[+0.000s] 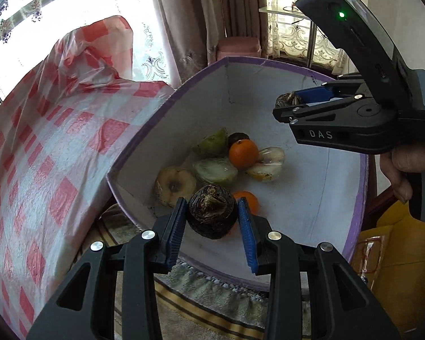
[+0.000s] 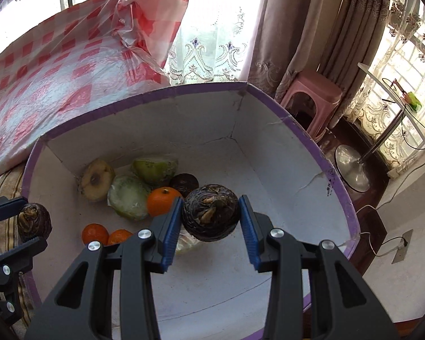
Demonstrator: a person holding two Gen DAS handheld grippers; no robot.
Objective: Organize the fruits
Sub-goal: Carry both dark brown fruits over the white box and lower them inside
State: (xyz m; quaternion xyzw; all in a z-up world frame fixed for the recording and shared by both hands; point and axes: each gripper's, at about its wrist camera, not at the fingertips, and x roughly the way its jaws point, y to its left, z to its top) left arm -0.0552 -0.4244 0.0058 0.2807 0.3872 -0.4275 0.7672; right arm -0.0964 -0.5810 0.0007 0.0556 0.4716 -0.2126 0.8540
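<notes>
A white box with a purple rim (image 1: pixel 269 63) (image 2: pixel 144 92) holds several fruits: oranges (image 1: pixel 243 153) (image 2: pixel 161 200), green pears (image 1: pixel 212 143) (image 2: pixel 155 167) and a yellowish apple (image 1: pixel 174 185) (image 2: pixel 96 180). My left gripper (image 1: pixel 212 212) is shut on a dark brown round fruit (image 1: pixel 211 211) above the box's near corner; it also shows in the right wrist view (image 2: pixel 32 222). My right gripper (image 2: pixel 211 216) is shut on a second dark brown round fruit (image 2: pixel 211 215) over the box; it shows in the left wrist view (image 1: pixel 290 106) above the far right side.
A red-and-white checked plastic cloth (image 1: pixel 42 141) (image 2: pixel 56 56) covers the table left of the box. A striped towel (image 1: pixel 198 306) lies under the box. A pink stool (image 2: pixel 311 99) and a lamp base (image 2: pixel 351 167) stand on the floor to the right.
</notes>
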